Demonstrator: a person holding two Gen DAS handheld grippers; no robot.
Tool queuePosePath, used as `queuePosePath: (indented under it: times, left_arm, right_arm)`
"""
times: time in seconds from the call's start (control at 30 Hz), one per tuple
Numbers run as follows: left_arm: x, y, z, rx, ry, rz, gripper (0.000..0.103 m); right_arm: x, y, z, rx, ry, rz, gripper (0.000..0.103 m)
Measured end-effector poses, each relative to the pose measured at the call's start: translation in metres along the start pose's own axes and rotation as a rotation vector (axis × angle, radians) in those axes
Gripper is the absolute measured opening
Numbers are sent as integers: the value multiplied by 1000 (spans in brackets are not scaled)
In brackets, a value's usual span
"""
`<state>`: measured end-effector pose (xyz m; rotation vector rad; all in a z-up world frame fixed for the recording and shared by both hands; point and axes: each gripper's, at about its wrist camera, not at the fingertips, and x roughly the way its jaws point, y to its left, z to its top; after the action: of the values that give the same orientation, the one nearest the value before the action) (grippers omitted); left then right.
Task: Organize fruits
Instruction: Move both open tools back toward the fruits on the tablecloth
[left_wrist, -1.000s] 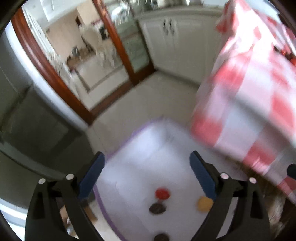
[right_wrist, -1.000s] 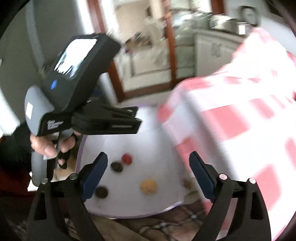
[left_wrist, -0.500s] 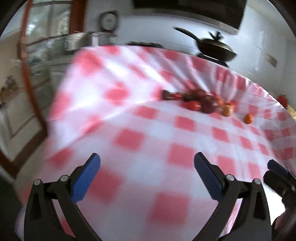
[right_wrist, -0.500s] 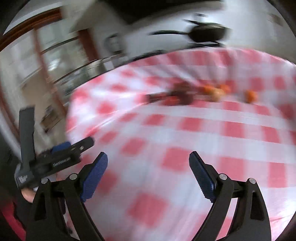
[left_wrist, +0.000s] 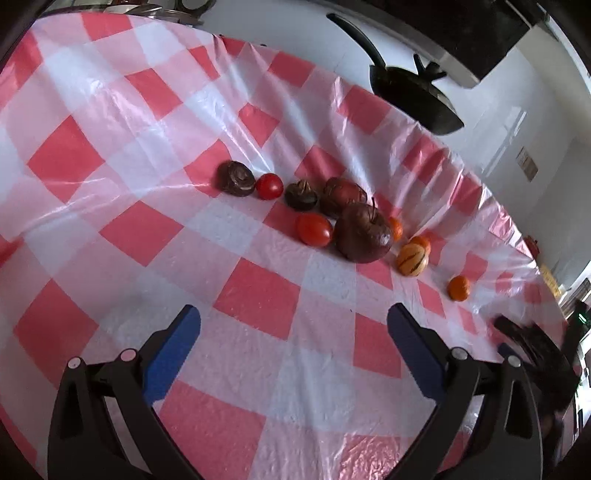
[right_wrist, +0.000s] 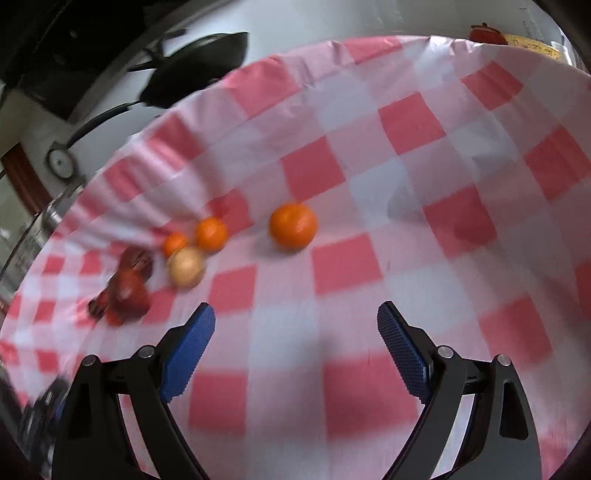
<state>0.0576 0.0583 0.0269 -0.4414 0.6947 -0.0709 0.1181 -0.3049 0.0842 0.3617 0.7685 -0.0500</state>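
left gripper (left_wrist: 293, 325): jaws wide apart, nothing between them, over bare checked cloth on the bench (left_wrist: 110, 122)
fruit cluster (left_wrist: 321, 218): dark fruits and red tomatoes bunched mid-cloth, some touching; striped yellow one (left_wrist: 412, 260) just right of it
lone orange (right_wrist: 293, 225): apart from the bunch, ahead of the right gripper
right gripper (right_wrist: 295, 326): open, empty
step: approach, nothing picked yet
next: likely choose one fruit, centre jaws on it, descend; round fruit may roll
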Motion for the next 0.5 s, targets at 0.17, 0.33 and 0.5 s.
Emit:
queuePosePath:
  times: [0.17,0.33,0.5]
  left_arm:
    - [-2,9,1,-47,-14,-18,101]
    - [-3,11,2,-60,-21,-23,101]
    - [-3,10,1,-48,-22,-16,101]
  right_arm:
    - [54,12,24,-37,62,-56,87]
    - [84,23,46,-55,66,-122,83]
    - [98,31,48,-96,94,-224,51]
